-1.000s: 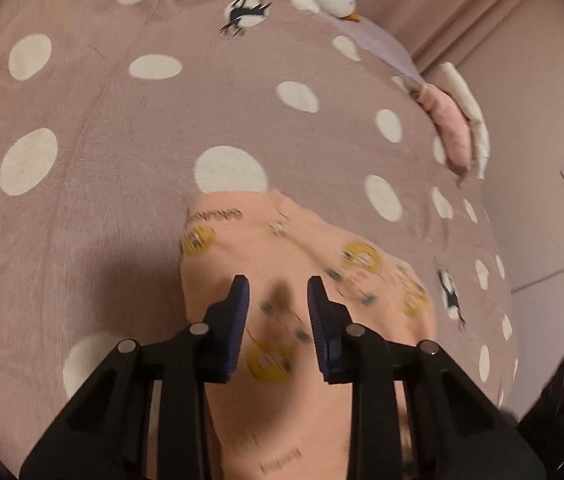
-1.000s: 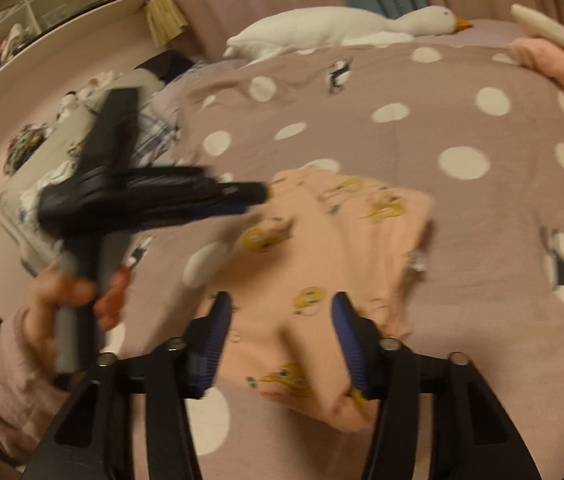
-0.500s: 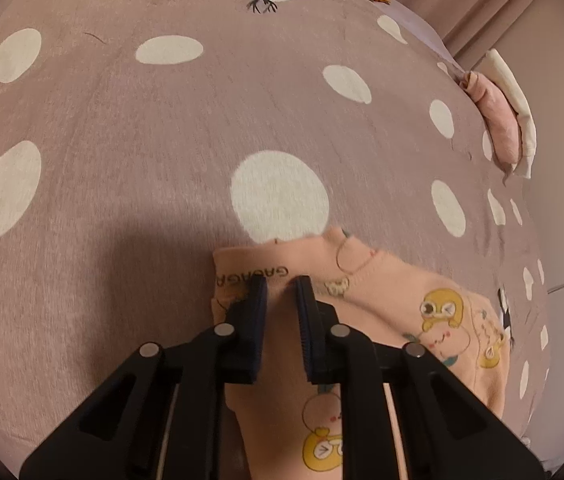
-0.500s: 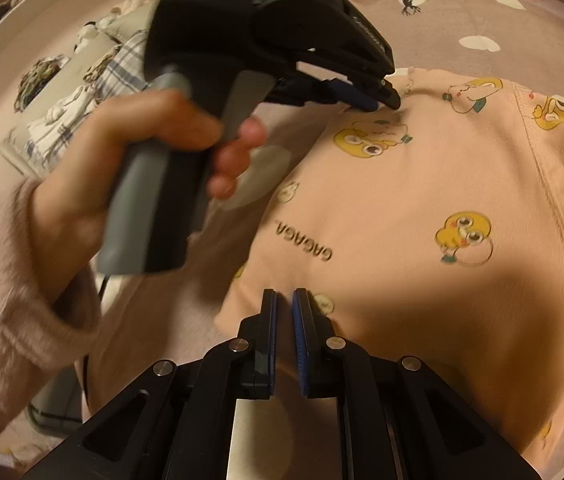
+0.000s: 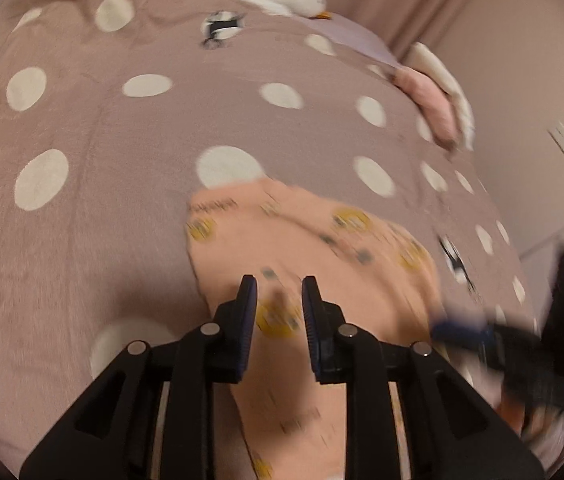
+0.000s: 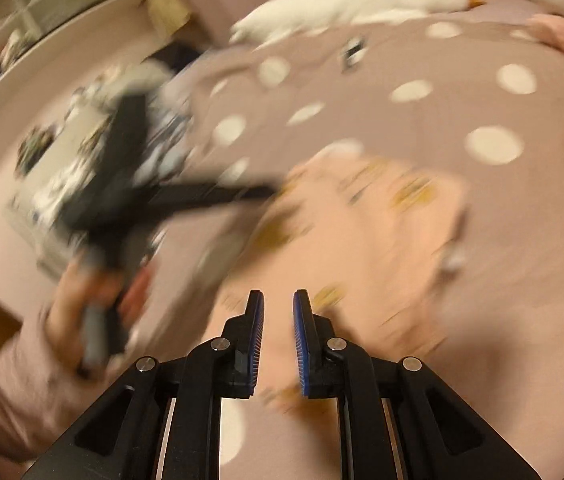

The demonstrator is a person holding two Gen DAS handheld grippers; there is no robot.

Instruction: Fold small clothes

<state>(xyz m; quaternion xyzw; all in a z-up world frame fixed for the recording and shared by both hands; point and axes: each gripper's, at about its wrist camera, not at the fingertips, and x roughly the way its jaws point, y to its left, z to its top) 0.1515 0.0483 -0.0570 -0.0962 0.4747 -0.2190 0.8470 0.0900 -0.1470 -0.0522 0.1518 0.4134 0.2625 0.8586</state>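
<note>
The left tool (image 5: 279, 294) hangs with its blue-padded jaws narrowly parted and nothing between them, and the right tool (image 6: 278, 308) is parted about as little, also empty. Directly ahead of and below both lies the small peach-pink cotton garment printed with yellow cartoon chicks (image 5: 302, 248), flat on the mauve bedspread with white polka dots (image 5: 122, 140). In the left wrist view its long axis runs from the tool's base away toward the far right, so the left tool sits over the near end of the cloth, while the right tool appears as a blurred blue-tipped shape near the garment's right edge; neither looks clearly nearer, and I judge the next grasp would go to the near hem. The right wrist view, heavily blurred, adds what the other lacks: the person's left hand (image 6: 94, 292) in a pink sleeve gripping the left tool's handle, its fingers reaching over the cloth's far left edge, and the white plush goose (image 6: 346, 4) at the head of the bed
</note>
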